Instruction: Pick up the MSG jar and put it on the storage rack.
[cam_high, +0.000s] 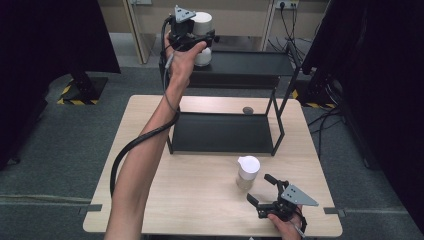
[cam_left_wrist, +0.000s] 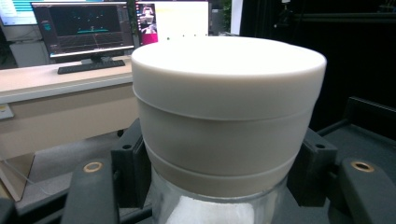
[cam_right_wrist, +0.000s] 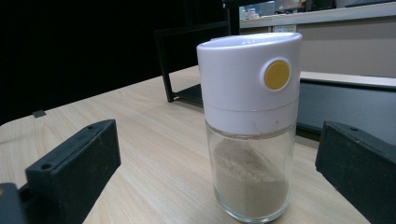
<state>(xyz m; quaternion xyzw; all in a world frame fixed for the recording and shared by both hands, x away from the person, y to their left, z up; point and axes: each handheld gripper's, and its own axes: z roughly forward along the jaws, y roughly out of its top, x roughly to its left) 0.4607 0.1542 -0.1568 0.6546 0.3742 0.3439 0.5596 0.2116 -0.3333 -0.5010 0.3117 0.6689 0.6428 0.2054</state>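
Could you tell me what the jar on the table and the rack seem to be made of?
Jar: clear glass body, going by its see-through, glossy wall; smooth white cap, probably plastic. Rack: matte black frame and shelves, likely painted metal.

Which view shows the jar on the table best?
The right gripper view: the jar stands close and upright, showing its white cap, yellow button and powder. The high view shows it small, from above, in front of the shelf.
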